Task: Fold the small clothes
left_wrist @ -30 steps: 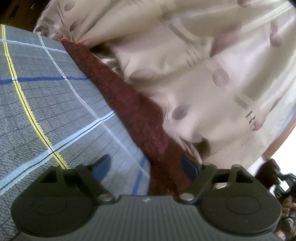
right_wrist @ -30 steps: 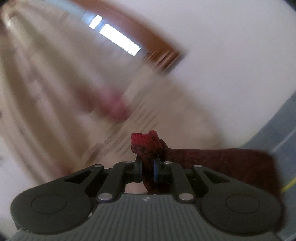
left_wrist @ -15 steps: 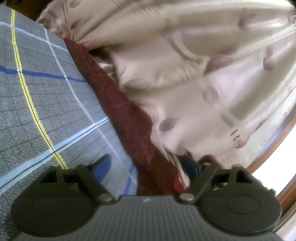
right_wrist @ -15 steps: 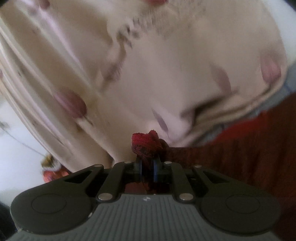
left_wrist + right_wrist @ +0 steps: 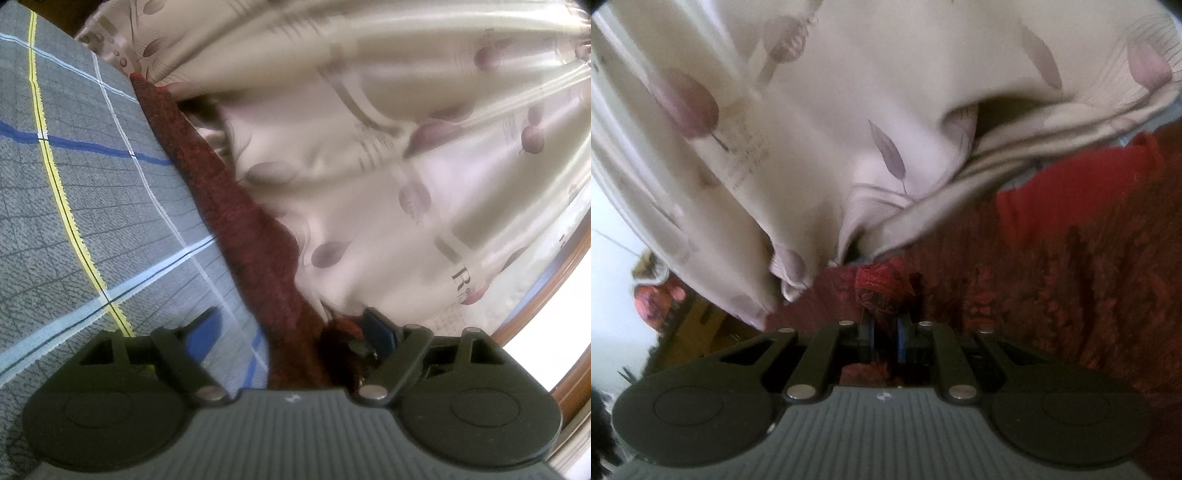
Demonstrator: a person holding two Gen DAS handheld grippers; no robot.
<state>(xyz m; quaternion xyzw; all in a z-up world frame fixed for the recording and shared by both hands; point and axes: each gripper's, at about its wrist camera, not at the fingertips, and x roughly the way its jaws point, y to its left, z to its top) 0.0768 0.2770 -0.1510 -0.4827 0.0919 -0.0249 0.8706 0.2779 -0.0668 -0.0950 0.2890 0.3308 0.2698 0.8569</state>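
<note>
A dark red knitted garment [image 5: 236, 206] lies along the edge of the grey plaid bedsheet [image 5: 74, 177], next to the curtain. My left gripper [image 5: 291, 332] is open, its blue-padded fingers [image 5: 201, 332] straddling the garment's near end. In the right wrist view the same red garment [image 5: 1071, 258] spreads to the right, and my right gripper [image 5: 884, 332] is shut on a bunched bit of its edge [image 5: 877, 282].
A beige curtain with purple leaf prints [image 5: 369, 147] hangs close against the bed and fills most of both views [image 5: 831, 110]. A wooden window frame [image 5: 546, 291] shows at the right. A cluttered room corner [image 5: 653, 295] shows at the left.
The right gripper has swung down from facing the wall and window to face the curtain and garment, still gripping the red edge. The left gripper has shifted slightly; a red bunch now sits between its fingers.
</note>
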